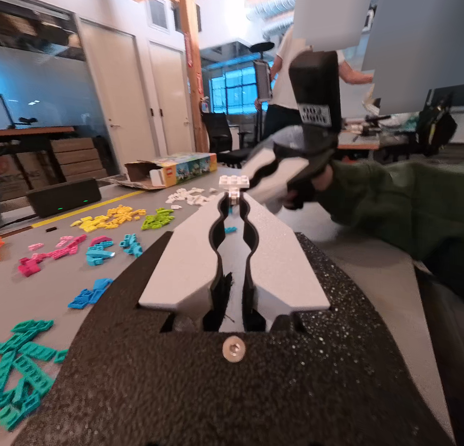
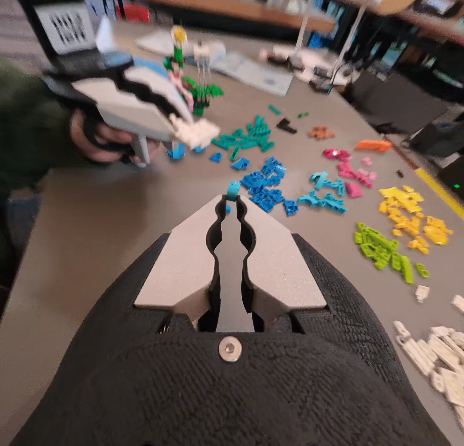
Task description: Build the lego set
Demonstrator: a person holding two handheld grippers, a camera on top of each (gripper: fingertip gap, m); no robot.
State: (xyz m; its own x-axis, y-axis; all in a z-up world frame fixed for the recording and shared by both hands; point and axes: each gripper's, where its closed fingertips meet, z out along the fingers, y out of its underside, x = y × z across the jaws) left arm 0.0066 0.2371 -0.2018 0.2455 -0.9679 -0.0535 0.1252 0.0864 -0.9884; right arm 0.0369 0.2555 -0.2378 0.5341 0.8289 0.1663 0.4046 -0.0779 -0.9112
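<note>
My left gripper (image 1: 233, 198) is shut on a small white lego assembly (image 1: 234, 183), a flat studded plate on top of a small white piece, held above the table. In the right wrist view the left gripper (image 2: 185, 125) shows at the left with that white assembly (image 2: 198, 132). My right gripper (image 2: 232, 196) is shut on a small light-blue lego piece (image 2: 233, 190), above the table. The right gripper (image 1: 253, 180) shows in the left wrist view just behind the white plate. A partly built green and pink model (image 2: 190, 82) stands at the back.
Sorted piles lie on the grey table (image 2: 125, 208): teal (image 2: 248, 136), blue (image 2: 266, 185), pink (image 2: 351, 170), yellow (image 2: 411, 213), lime (image 2: 381, 250), white (image 2: 437, 353). The open lego box (image 1: 175, 169) and a black device (image 1: 64, 196) sit at the far edge. Instruction sheets (image 2: 251, 70) lie behind the model.
</note>
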